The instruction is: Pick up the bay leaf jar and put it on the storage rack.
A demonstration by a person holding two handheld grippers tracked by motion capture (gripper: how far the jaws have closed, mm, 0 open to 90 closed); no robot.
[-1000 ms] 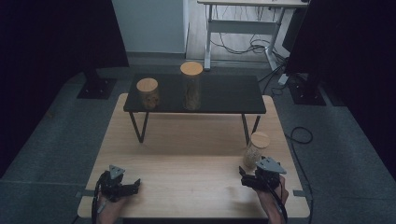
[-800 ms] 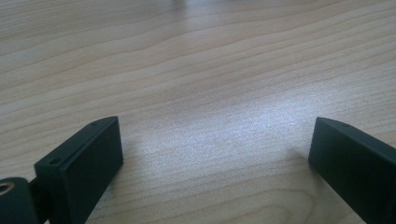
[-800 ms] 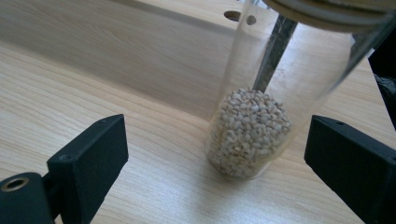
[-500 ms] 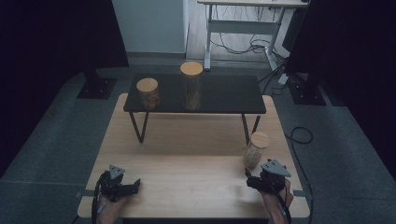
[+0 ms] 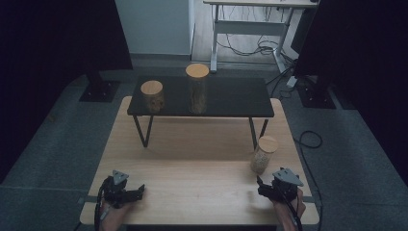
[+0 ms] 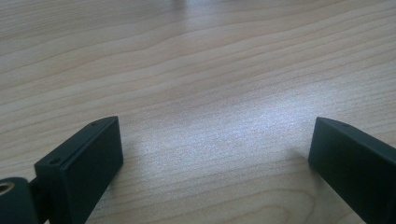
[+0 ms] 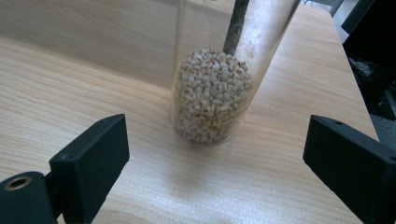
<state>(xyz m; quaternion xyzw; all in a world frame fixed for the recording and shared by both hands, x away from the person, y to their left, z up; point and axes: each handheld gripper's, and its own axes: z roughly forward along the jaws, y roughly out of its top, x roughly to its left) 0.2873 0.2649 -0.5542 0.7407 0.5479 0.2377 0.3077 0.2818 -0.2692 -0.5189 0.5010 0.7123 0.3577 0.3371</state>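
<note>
The glass jar, capped with a wooden lid and part-filled with pale grains, stands upright on the wooden surface near its right edge, in front of the black shelf. The right gripper sits just short of it, jaws spread wide; in the right gripper view the jar is centred ahead of the two jaws and apart from both, an alignment that suits a grasp low on the glass wall. The left gripper rests at the near left, well apart, jaws spread over bare wood, probably parked clear. Two similar jars stand on the shelf, which suggests where this one goes.
</note>
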